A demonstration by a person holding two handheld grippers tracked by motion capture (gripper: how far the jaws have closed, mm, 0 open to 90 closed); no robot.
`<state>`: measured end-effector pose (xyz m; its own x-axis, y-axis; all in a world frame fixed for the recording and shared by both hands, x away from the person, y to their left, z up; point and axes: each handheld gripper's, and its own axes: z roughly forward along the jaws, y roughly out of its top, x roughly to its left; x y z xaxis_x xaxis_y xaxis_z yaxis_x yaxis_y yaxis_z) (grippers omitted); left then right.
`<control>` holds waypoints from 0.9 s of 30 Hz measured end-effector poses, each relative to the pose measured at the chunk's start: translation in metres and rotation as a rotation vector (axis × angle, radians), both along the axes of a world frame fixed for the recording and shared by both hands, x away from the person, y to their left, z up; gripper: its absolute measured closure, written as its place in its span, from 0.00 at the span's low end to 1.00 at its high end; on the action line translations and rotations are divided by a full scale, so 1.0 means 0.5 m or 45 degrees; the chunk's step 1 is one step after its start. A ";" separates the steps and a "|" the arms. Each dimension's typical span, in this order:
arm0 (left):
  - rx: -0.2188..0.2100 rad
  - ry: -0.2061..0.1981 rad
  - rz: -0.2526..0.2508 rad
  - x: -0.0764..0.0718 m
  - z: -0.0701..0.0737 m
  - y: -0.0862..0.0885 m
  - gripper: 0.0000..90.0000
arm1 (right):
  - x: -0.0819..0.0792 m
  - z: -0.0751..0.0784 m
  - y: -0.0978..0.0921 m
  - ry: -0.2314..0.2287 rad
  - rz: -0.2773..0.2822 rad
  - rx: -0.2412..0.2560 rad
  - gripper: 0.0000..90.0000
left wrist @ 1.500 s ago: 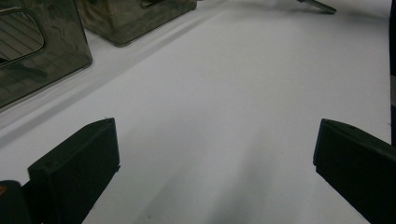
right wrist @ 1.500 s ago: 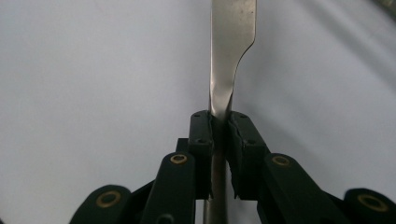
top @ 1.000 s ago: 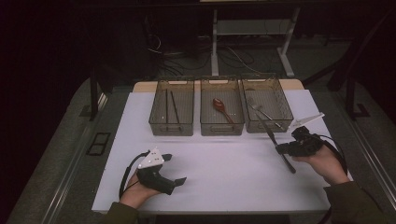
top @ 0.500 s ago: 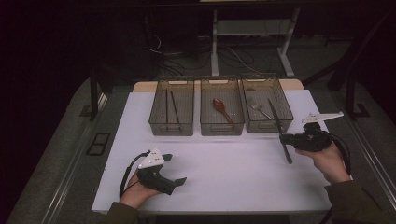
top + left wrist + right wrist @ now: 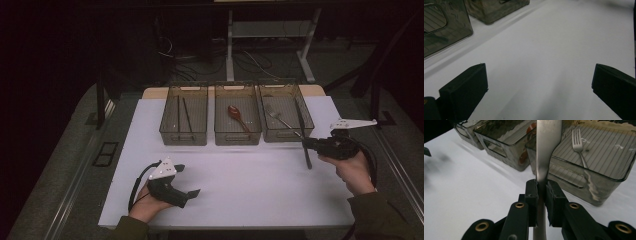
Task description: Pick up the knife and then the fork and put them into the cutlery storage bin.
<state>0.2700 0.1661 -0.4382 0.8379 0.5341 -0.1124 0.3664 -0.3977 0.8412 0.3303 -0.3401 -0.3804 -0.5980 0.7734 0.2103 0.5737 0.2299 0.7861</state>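
- Over the last second your right gripper point(image 5: 306, 143) has lifted from the lower right of the high view up toward the right bin point(image 5: 286, 120). It now sits just off that bin's near right corner.
- Its jaws are clamped on the knife point(image 5: 547, 150). In the right gripper view the blade rises from the centre to the top edge, over the bin's near wall.
- By my reading, you are carrying the knife to be dropped in beside the fork point(image 5: 579, 145); it hasn't been released.
- Your left gripper point(image 5: 189, 192) has kept its place at the lower left, jaws wide apart and holding nothing, over the white table point(image 5: 554, 50).
- The knife is smooth, glossy metal, flat and tapering. The bins are smoky translucent plastic with ribbed floors and cut-out handles. The middle bin point(image 5: 237, 121) holds a reddish-brown spoon point(image 5: 237, 115).
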 end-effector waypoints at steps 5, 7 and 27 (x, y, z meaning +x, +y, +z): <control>-0.018 0.011 0.008 0.005 -0.001 -0.002 0.00 | 0.003 0.003 -0.005 -0.016 -0.008 0.015 0.88; -0.023 0.011 0.009 0.006 -0.001 -0.003 0.00 | 0.004 0.005 -0.006 -0.028 -0.015 0.018 0.88; -0.028 0.008 0.014 0.002 0.000 -0.002 0.00 | 0.036 0.053 -0.002 -0.117 -0.045 0.034 0.88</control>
